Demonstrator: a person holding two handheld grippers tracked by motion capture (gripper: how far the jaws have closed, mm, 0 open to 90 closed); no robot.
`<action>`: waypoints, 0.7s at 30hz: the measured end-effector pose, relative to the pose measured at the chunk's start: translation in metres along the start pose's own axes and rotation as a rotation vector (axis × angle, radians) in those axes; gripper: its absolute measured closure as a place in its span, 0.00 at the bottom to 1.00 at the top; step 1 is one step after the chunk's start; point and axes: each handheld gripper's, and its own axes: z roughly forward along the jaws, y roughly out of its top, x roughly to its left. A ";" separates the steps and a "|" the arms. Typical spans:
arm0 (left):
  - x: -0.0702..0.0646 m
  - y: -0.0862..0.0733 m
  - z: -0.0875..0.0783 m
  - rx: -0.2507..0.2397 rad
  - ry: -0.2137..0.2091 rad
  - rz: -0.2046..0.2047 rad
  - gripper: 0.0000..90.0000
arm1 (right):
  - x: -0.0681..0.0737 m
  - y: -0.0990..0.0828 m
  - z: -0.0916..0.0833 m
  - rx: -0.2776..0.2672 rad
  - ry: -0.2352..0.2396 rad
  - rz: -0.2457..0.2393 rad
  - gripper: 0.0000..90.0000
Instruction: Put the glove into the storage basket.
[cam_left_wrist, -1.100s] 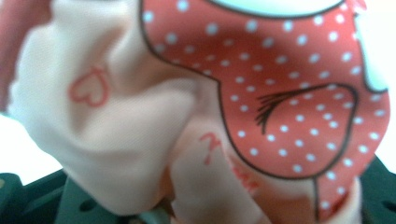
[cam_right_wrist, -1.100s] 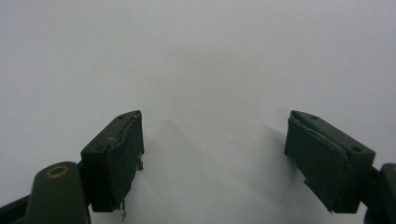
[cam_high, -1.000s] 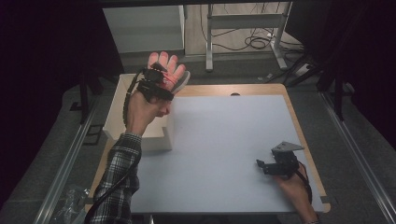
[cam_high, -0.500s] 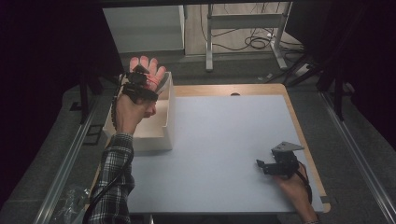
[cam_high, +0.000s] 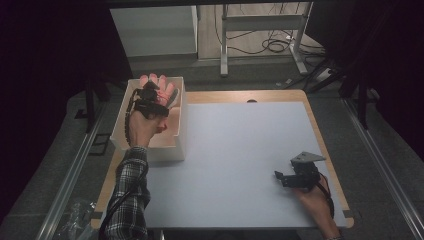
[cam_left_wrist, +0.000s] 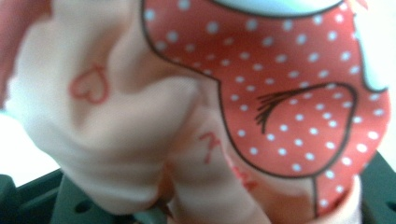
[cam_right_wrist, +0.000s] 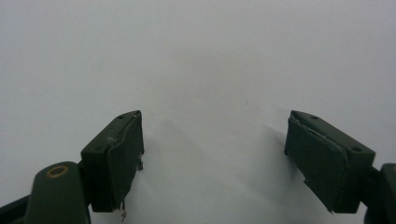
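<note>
A pink cloth item shaped like a glove sticks out beyond my left gripper, which is shut on it. The gripper hangs low inside a white open box at the table's back left. In the left gripper view the cloth is close up: pale pink with small red hearts and a red patch with white dots. It covers most of the jaws. My right gripper rests near the front right of the white table top. Its jaws stand open with nothing between them.
The table's wooden edge runs along the right side. Metal rails flank the table on both sides. Behind the table stand a white cabinet and a metal frame with cables on the floor.
My left hand has carried the pink cloth down and to the left, from above the box's right wall into the box. The right hand has not moved.
</note>
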 end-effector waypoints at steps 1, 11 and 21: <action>0.000 -0.001 0.004 0.005 -0.001 -0.003 0.41 | 0.000 0.000 0.000 0.000 0.000 0.000 0.22; -0.001 -0.007 0.039 0.078 -0.008 -0.016 0.39 | 0.000 0.000 0.000 0.000 0.000 0.000 0.22; -0.011 -0.003 0.065 0.162 -0.013 -0.015 0.36 | 0.000 0.000 0.000 0.000 0.000 0.000 0.22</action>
